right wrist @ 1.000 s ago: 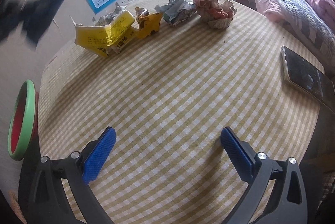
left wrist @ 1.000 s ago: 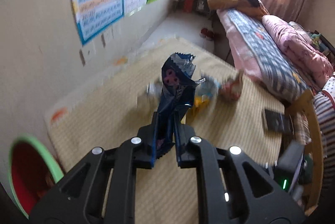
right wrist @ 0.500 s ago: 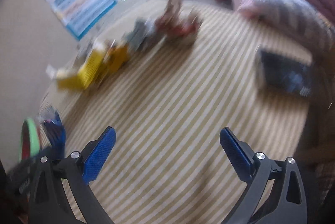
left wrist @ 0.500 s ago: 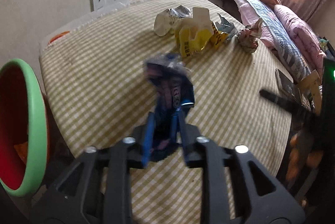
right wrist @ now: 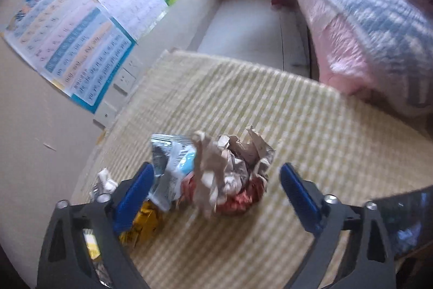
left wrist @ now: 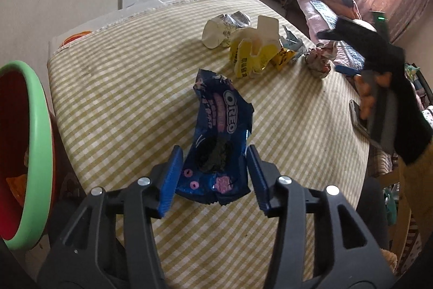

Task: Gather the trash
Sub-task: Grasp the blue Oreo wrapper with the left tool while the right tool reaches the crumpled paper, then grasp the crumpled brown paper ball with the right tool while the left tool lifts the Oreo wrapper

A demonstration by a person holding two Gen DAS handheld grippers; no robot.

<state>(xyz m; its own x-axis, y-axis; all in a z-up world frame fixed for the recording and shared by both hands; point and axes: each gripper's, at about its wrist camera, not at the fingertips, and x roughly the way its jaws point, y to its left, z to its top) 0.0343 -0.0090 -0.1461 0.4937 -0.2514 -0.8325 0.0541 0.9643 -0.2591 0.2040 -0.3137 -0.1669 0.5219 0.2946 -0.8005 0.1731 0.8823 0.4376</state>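
Jaws of our left gripper (left wrist: 213, 175), clamped half a second ago, now stand apart around the Oreo wrapper (left wrist: 220, 137) beside the bin (left wrist: 35, 143); our right gripper (right wrist: 216, 186) gapes around crumpled paper (right wrist: 232, 170).

Oreo wrapper (left wrist: 220, 132) lying on desk (left wrist: 121, 89) between left gripper (left wrist: 215, 178) fingers (left wrist: 170, 175); other trash (left wrist: 254, 48) sitting behind it; bin (left wrist: 32, 143) standing left of desk; bed (right wrist: 373, 18) lying beyond.

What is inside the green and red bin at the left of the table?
In the left wrist view, the bin shows its red inner wall and something orange low inside. The frame edge and the rim hide the rest, so how full it is cannot be told.
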